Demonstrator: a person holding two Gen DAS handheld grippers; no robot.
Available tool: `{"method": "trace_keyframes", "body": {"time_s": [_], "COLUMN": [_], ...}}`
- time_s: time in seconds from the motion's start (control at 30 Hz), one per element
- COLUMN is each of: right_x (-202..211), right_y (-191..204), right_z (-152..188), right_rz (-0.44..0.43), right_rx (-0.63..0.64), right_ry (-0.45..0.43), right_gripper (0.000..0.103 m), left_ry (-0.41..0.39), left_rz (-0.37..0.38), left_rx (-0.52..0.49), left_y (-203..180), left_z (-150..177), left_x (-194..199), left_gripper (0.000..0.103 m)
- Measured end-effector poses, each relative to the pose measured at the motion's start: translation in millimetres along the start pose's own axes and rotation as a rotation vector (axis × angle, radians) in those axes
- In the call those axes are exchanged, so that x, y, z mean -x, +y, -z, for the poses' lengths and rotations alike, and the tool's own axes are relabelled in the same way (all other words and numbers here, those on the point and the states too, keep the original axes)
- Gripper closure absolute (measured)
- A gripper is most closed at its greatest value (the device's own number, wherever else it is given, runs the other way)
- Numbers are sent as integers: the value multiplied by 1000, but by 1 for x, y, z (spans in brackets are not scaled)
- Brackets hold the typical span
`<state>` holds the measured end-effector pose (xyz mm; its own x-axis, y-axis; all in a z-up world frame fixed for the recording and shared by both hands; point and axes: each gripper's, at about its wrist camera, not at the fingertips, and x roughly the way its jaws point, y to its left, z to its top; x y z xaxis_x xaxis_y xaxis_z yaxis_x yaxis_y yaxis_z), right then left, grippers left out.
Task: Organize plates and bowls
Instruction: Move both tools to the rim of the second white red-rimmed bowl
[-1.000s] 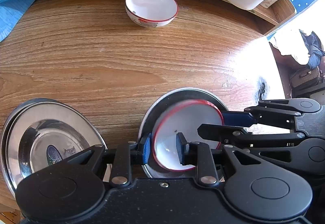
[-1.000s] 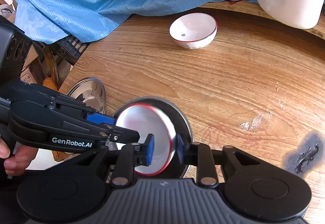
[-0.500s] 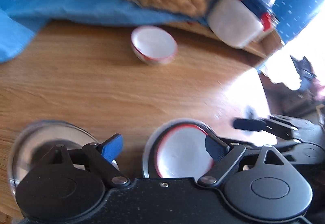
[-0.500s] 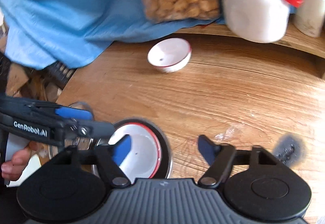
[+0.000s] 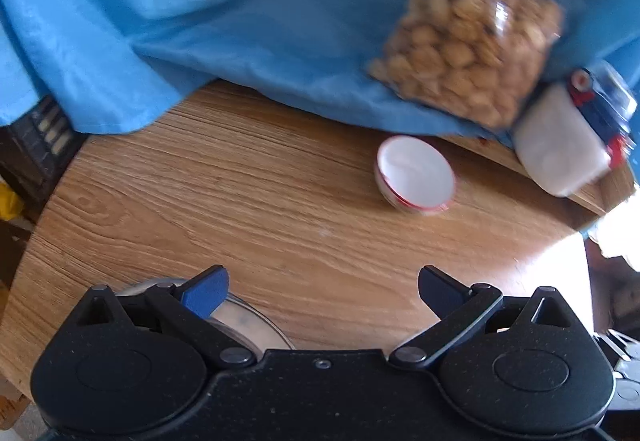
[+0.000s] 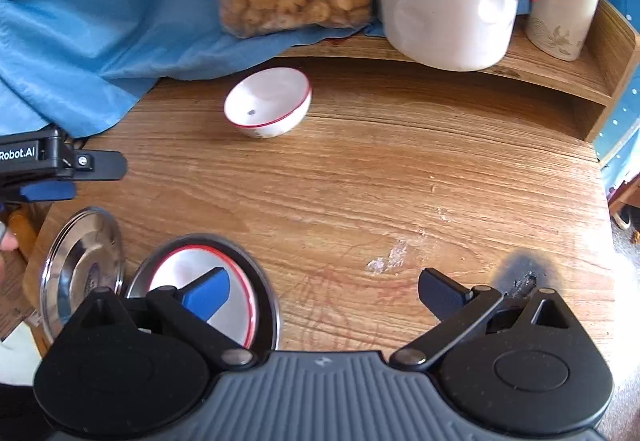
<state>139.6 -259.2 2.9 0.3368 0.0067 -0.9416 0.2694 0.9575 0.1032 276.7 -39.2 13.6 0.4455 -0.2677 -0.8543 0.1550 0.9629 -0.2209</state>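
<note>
The only readable lettering is "Robot.AI", cut off at the picture's edge, on the left claw.

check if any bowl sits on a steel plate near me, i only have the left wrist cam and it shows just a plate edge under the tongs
observer: yes, a red-rimmed bowl sits inside a steel plate, just ahead of the open right tongs.
operator: any other plate around
observer: a second steel plate lies to the left of that one, with nothing in it.
operator: far bowl clean?
observer: the far bowl has a small dark speck inside.
</note>
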Motion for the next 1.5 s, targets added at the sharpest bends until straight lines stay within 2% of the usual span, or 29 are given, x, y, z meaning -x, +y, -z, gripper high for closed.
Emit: {"method": "trace_keyframes", "body": {"time_s": [0.17, 0.33, 0.7, 0.8, 1.03, 1.17, 1.43, 1.5], "right_x": [-11, -17, -44, -53, -65, -73, -90, -93], "right_y": [-2, -1, 2, -3, -12, -13, -17, -19], "right_z": [-4, -20, -61, -73, -92, -101, -114, -115], "right_rz": [24, 21, 43, 52, 47, 51, 54, 57], "right_rx": [-9, -7, 19, -1, -58, -57, -40, -38], "right_ry": [5, -8, -7, -3, -75, -115, -106, -105], "right_gripper": [0, 0, 0, 0, 0, 0, 1, 6], "left_ry": [-57, -104, -29, 24, 58, 69, 101, 107], "left_rz": [-78, -123, -113, -103, -56, -19, -42, -45], "left_rx": [-12, -99, -82, -88, -82, -137, -216, -225], "left_y": [1, -8, -17, -18, -21, -31, -42, -43], "left_z": [-7, -18, -44, -55, -75, -83, -95, -96], "left_x": [-4, -10, -46, -62, -93, -110, -138, -142], "left_gripper": [2, 2, 1, 1, 1, 1, 1, 1]}}
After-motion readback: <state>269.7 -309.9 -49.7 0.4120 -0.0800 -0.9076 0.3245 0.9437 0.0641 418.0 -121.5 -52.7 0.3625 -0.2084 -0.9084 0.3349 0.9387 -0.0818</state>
